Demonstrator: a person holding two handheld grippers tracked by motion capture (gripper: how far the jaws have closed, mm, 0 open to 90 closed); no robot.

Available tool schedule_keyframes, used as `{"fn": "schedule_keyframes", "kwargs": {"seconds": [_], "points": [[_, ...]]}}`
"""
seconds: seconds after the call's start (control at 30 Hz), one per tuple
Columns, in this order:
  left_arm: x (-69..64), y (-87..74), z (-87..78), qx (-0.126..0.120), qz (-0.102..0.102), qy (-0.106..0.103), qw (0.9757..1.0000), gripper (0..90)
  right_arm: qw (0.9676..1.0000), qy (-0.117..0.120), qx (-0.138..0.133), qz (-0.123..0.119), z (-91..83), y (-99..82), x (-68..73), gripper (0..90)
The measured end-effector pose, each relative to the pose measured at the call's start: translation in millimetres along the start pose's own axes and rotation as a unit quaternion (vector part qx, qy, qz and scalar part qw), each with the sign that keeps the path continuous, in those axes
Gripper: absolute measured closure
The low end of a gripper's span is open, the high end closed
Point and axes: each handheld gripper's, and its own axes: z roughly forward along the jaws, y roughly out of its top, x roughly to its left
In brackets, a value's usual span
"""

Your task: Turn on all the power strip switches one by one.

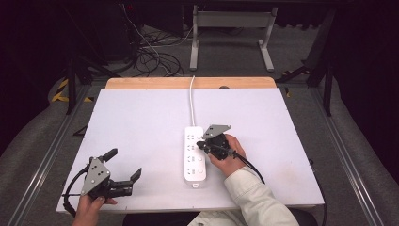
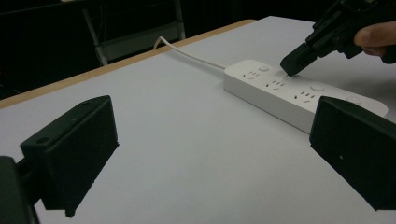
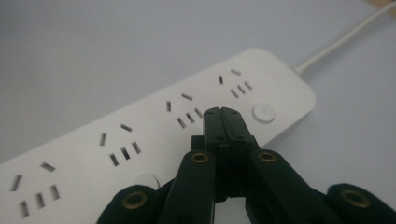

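Right claw [image 3: 222, 112] closed, empty, tips on white power strip [image 1: 194, 153], left claw [image 1: 123, 165] wide open, empty, at eight o'clock on worktop [image 1: 141, 117].

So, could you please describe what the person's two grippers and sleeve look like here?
Both are black two-jaw tools. The left gripper has blocky, flat-faced jaws, a grey three-cornered plate dotted with small holes, and a thin black cable. The right gripper has slim fingers on arms with brass-coloured pivots, its own grey plate and a black cable. The right forearm wears a cream sleeve.
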Motion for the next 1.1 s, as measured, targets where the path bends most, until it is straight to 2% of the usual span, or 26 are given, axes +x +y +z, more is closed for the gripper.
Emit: {"fn": "schedule_keyframes", "kwargs": {"seconds": [0.03,0.1,0.13,0.2,0.5,0.77,1.0,1.1], "points": [[0.2,0.1,-0.1,-0.002,0.000,-0.002,1.0000,1.2,0.9997,0.008,-0.023,0.000,-5.4,0.8,-0.9,90.0],[0.7,-0.3,-0.2,-0.002,0.001,-0.001,1.0000,1.2,0.9959,0.035,-0.078,0.030,-19.4,6.3,-4.3,90.0],[1.2,-0.5,0.0,-0.001,0.000,-0.001,1.0000,1.2,0.9959,0.035,-0.078,0.030,-19.4,6.3,-4.3,90.0],[2.3,-0.5,0.3,0.000,-0.001,-0.003,1.0000,1.2,0.9939,0.040,-0.097,0.034,-29.2,10.5,-3.8,90.0],[-0.7,0.2,0.3,-0.002,0.005,-0.002,1.0000,1.2,0.9955,0.026,-0.090,0.018,-33.3,10.2,-2.0,90.0],[0.8,-0.5,0.8,0.001,-0.001,-0.002,1.0000,1.2,0.9965,0.020,-0.078,0.021,-31.2,15.9,-10.0,90.0],[0.7,-0.6,1.3,0.002,0.000,0.000,1.0000,1.2,0.9982,0.006,-0.056,0.020,-14.3,16.2,-22.4,90.0],[0.7,-0.7,1.2,0.002,-0.001,-0.001,1.0000,1.2,0.9986,0.005,-0.046,0.027,-5.8,14.3,-28.6,90.0]]}}
